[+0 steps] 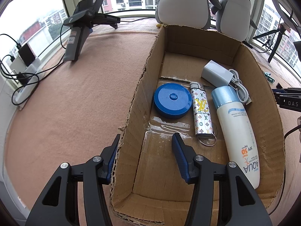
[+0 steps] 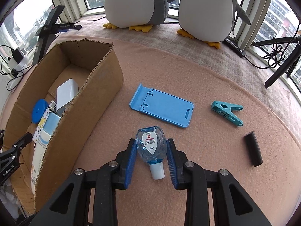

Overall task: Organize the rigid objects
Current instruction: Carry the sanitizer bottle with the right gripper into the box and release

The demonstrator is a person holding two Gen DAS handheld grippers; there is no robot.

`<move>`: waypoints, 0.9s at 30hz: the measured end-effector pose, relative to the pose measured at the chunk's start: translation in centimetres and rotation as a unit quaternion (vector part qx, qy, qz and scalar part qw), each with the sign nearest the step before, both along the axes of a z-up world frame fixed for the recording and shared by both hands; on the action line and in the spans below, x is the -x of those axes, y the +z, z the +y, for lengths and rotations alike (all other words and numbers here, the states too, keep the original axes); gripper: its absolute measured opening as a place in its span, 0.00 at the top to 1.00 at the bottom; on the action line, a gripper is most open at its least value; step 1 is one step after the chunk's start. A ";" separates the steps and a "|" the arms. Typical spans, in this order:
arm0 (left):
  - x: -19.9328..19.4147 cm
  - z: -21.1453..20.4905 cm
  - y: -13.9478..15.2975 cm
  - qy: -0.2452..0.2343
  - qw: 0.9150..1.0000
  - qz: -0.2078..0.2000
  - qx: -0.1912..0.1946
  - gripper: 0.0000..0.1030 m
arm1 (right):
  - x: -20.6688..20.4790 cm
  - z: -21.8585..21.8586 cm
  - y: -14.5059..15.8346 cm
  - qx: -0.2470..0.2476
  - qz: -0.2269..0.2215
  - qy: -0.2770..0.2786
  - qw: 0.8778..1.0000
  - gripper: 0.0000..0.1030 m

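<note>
The cloth [image 2: 188,71] is salmon pink and the box [image 2: 90,101] plain brown cardboard. In the box lie a blue disc [image 1: 172,100], a white lighter [image 1: 201,111] (multicoloured monogram print, yellow logo), a white charger [image 1: 216,73] and a white bottle [image 1: 239,135] with a pale blue cap. To the right lie a light blue stand [image 2: 163,107], a teal clip [image 2: 227,112], a black cylinder [image 2: 253,148] and a clear blue vial [image 2: 151,146]. The far penguins [image 2: 205,9] are grey and white with yellow feet.

Two handheld grippers, black frames, blue ribbed pads.
Left gripper [image 1: 145,157] and right gripper [image 2: 151,159]: silver round screws at the finger pivots; angular cut-out black arms.
</note>
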State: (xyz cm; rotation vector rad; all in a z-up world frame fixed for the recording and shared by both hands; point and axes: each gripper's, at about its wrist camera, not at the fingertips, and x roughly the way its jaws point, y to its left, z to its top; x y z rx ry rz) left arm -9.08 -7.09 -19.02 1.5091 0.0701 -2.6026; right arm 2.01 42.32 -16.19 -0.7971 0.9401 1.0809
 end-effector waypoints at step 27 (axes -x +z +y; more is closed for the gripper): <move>0.0 -0.1 0.0 0.002 1.000 0.004 -0.012 0.49 | 10.7 0.0 7.0 -0.085 0.018 0.102 0.991 0.72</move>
